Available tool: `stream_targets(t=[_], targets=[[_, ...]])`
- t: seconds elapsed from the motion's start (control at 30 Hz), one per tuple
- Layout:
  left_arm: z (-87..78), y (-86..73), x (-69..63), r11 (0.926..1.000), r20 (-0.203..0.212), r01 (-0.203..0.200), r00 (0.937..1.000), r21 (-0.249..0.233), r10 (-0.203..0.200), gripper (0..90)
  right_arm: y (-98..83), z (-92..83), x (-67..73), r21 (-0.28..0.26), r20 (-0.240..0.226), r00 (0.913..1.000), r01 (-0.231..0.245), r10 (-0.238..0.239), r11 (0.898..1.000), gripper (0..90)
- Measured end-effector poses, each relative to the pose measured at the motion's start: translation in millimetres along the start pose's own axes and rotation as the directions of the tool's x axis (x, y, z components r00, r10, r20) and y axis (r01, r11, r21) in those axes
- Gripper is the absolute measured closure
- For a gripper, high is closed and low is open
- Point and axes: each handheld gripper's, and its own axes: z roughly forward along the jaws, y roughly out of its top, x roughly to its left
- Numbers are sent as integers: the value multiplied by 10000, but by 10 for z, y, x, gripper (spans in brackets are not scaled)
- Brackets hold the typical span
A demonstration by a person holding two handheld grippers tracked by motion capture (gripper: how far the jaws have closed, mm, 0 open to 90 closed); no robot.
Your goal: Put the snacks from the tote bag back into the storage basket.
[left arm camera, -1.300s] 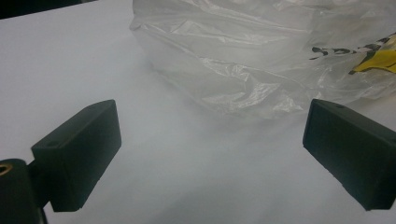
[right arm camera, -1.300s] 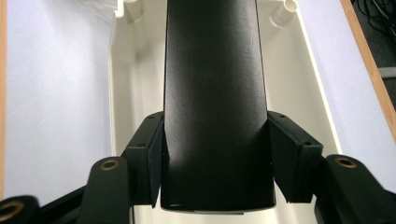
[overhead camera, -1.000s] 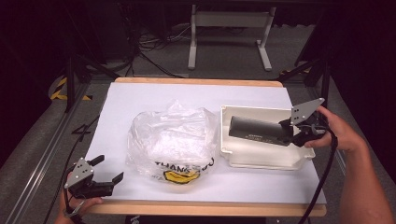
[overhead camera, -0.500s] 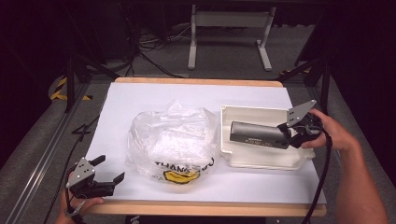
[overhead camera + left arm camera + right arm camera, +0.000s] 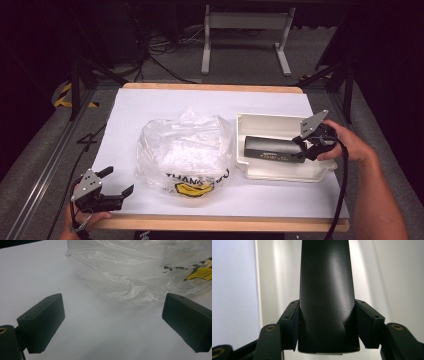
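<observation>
high: above, forward-down | tool views: close, low over table (image 5: 150,105)

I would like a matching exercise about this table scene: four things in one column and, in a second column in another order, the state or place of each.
Things:
1. long black box
2. clear crumpled plastic bag
3. white plastic tray
4. left gripper

States or places:
a. lies in the middle of the white table
b. jaws open, nothing between them
c. clamped at one end by the right gripper
d. sits right of the bag

Pairs: 1-c, 2-a, 3-d, 4-b
</observation>
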Motion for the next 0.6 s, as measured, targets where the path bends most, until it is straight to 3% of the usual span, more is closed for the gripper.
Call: stream_targets(t=[0.47,0.6], targets=[[4,11,-12,10000,90,-68,9999,-26,68,53,-88,106,-56,56,-268,9994,-231,232,9997,429],[6,9,-10,10000,117,-60,9999,-34,61,53,-81,120,-58,405,-252,9995,-196,206,9990,428]])
